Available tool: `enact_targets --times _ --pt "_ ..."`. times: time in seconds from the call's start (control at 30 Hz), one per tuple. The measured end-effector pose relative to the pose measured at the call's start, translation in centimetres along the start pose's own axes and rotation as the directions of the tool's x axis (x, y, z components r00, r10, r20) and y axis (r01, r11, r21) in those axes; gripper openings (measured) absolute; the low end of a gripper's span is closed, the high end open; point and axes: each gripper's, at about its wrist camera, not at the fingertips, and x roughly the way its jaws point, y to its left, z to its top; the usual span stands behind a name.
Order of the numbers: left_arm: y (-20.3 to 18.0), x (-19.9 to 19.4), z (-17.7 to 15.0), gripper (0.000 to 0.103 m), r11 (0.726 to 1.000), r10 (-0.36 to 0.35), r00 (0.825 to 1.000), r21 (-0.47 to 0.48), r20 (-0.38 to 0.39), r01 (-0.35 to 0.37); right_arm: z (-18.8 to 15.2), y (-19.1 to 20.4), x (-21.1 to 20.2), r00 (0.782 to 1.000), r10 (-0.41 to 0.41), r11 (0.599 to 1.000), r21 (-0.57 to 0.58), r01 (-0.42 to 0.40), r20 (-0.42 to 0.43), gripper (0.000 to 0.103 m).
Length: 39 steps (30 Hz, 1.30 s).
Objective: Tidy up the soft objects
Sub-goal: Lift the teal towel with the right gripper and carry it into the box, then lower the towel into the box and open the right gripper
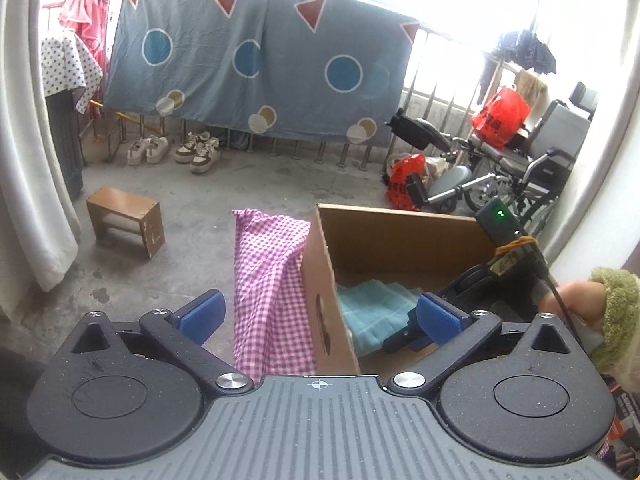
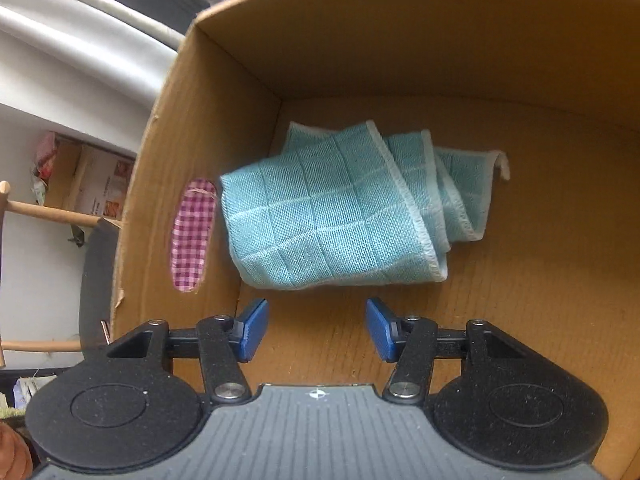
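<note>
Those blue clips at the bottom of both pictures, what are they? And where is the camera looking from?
They are the fingertips of two grippers, big pinchers that a person holds, one in each hand. A camera sits on each, looking out along its fingers.

One picture is from the left gripper. It is wide open and holds nothing. In front of it a pink checked cloth hangs over the side of a cardboard box that stands on the grey floor. The person's hand with a fuzzy green sleeve shows on the right.

The other picture is from the right gripper, looking down into the same box. It is open and empty too. A folded teal towel lies on the box bottom.
</note>
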Motion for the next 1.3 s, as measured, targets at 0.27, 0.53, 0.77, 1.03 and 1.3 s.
enact_targets --times 0.27,0.53,0.77,1.03,1.3 --pt "2.6 0.3 -3.8 0.103 0.997 -0.002 1.0 -0.08 -0.006 0.001 3.0 0.9 1.6 0.999 0.031 0.998 0.055 -0.032 0.03 0.052" --pt "3.3 0.7 -5.2 0.103 0.993 -0.051 0.998 -0.108 -0.04 0.046 4.6 -0.3 1.0 0.991 0.06 0.986 0.147 -0.078 0.123 0.051" --pt "2.4 0.8 -6.4 0.103 0.997 -0.049 0.997 -0.06 -0.055 0.046 4.3 -2.0 1.9 0.975 0.087 0.971 0.203 -0.129 0.202 0.051" --pt "1.5 0.3 -7.0 0.103 0.999 -0.049 0.997 -0.024 -0.058 0.048 3.8 -2.5 1.1 0.98 0.092 0.966 0.224 -0.131 0.179 0.061" --pt "0.9 -1.1 -7.3 0.103 0.994 -0.11 0.993 -0.028 -0.034 0.109 0.6 -2.4 -5.2 0.96 0.098 0.974 0.171 -0.147 0.263 0.073"
